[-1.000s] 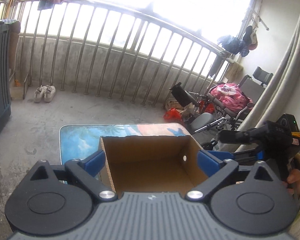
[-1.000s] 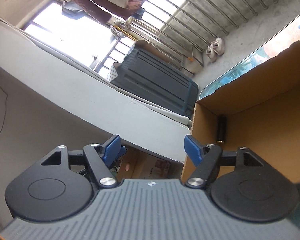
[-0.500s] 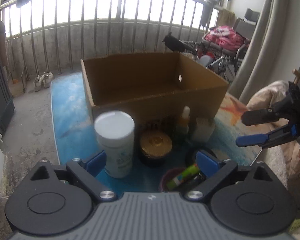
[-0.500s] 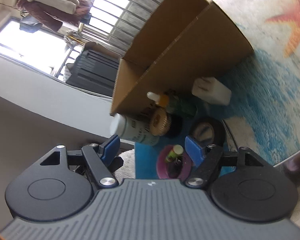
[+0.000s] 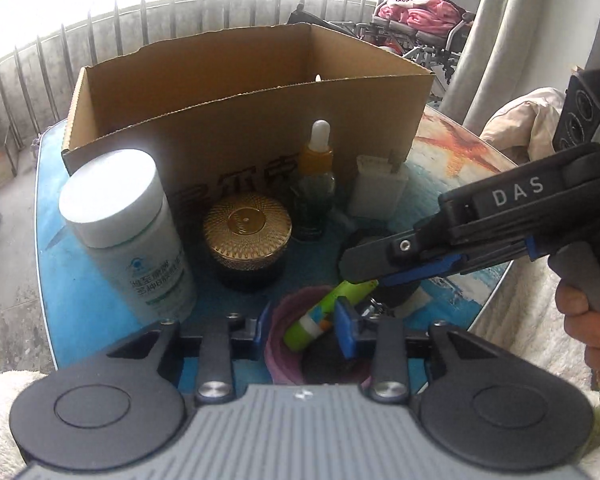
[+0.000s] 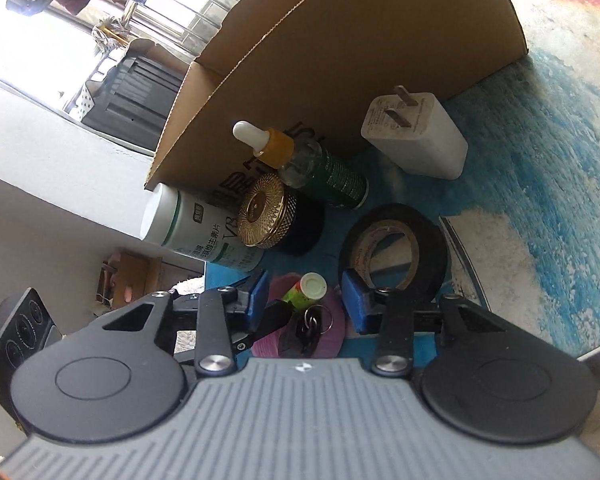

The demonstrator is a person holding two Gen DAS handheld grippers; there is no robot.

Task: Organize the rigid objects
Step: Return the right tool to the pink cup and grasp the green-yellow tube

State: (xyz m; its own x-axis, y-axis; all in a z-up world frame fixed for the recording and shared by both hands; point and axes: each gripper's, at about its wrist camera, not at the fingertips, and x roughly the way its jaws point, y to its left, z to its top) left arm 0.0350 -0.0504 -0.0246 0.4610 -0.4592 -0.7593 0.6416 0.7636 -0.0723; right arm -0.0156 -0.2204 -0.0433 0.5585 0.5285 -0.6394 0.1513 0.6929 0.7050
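Because both tongs hover part-open and empty over the purple cup (image 5: pixel 284 344) holding a green tube (image 5: pixel 328 312), that cup, directly beneath them, seems the next pick for the cardboard box (image 5: pixel 236 120) beyond.

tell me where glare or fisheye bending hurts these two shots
Left wrist view: the window behind the railing is blown out, and glare whitens the white bottle lid; the cardboard box edges bow. Right wrist view: tilted, the window overexposed, the charger and tape roll sharp.
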